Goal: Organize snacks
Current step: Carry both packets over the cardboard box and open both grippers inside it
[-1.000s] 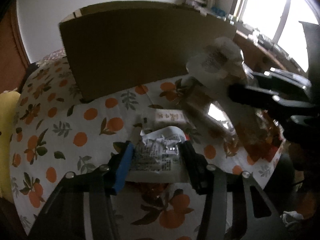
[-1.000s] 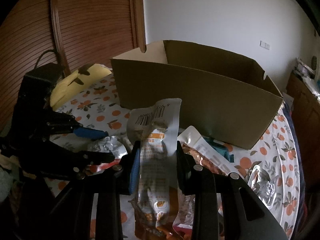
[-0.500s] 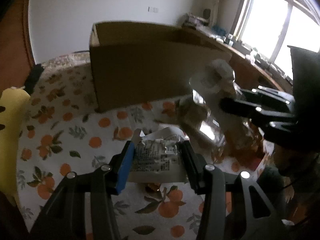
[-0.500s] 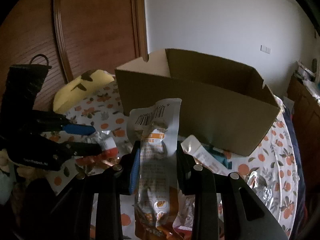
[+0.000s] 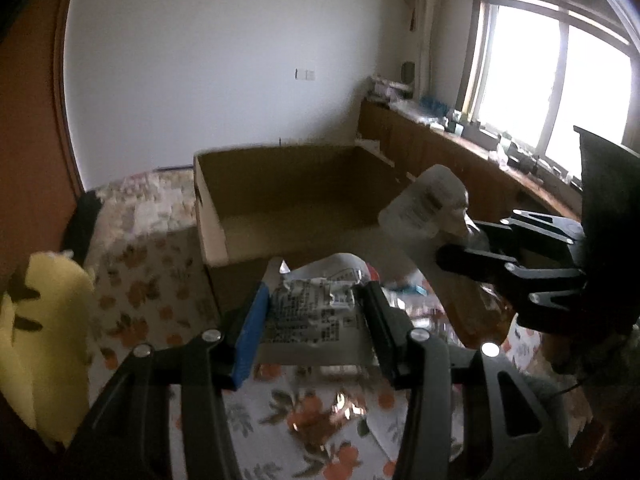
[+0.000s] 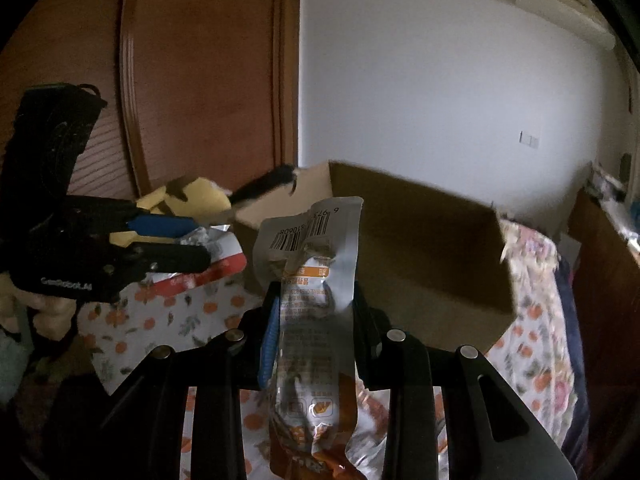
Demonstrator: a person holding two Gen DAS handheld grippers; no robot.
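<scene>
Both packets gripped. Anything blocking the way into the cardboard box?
Nothing visible does. The cardboard box is open-topped and looks empty in the part shown. The crinkled packet and the long pouch sit just short of its near wall.

White wall (image 5: 224, 60) fills upper centre of the left view, small switch plate (image 5: 305, 75) on it. Bright window (image 5: 560, 80) upper right, cluttered wooden counter (image 5: 460, 148) beneath it. Brown wooden door (image 6: 200, 72) upper left of the right view. Orange-fruit print cloth (image 5: 132, 280) covers the surface, lower left. Yellow plush toy with dark marks (image 5: 40, 328) at far left edge. White air conditioner (image 6: 568, 0) upper right of the right view, blurred.
</scene>
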